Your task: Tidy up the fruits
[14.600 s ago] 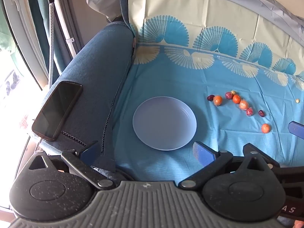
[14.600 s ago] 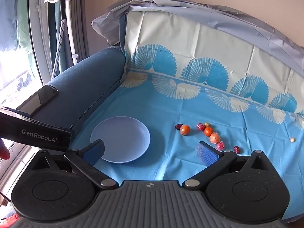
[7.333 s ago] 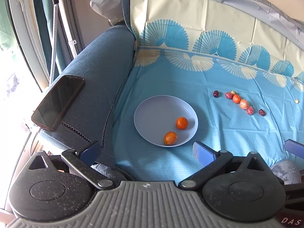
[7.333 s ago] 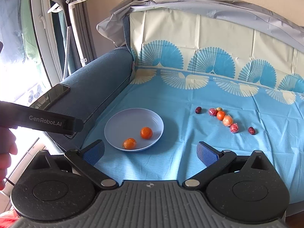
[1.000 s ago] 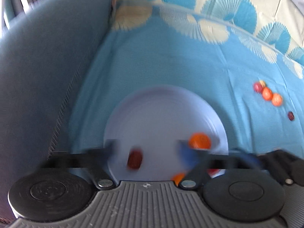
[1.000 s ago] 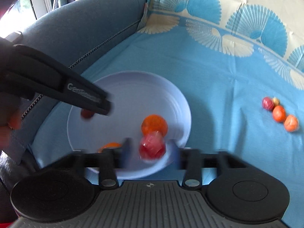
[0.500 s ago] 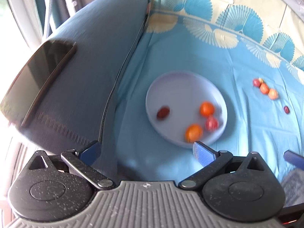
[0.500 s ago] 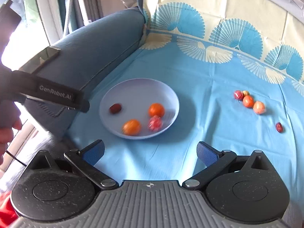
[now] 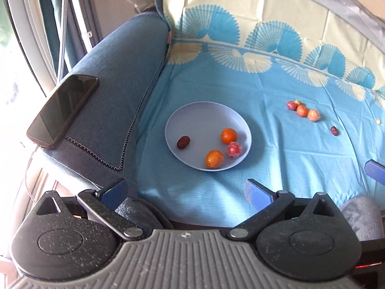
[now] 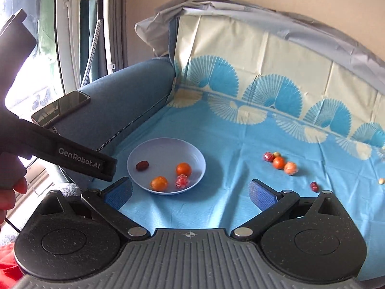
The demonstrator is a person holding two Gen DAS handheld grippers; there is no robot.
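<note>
A pale lilac plate sits on the blue cloth. In it lie two oranges, a red wrapped fruit and a dark date. To the right on the cloth lie a red fruit, two orange fruits and a dark date; they also show in the right wrist view. My left gripper is open and empty, held back from the plate. My right gripper is open and empty, near the plate's front.
A black phone lies on the blue sofa armrest left of the plate. A small pale nut lies at the far right. The left gripper's body crosses the right wrist view at left. The cloth runs up the sofa back.
Both grippers have let go of a date and a red wrapped fruit into the plate, opened, and drawn back and up from it.
</note>
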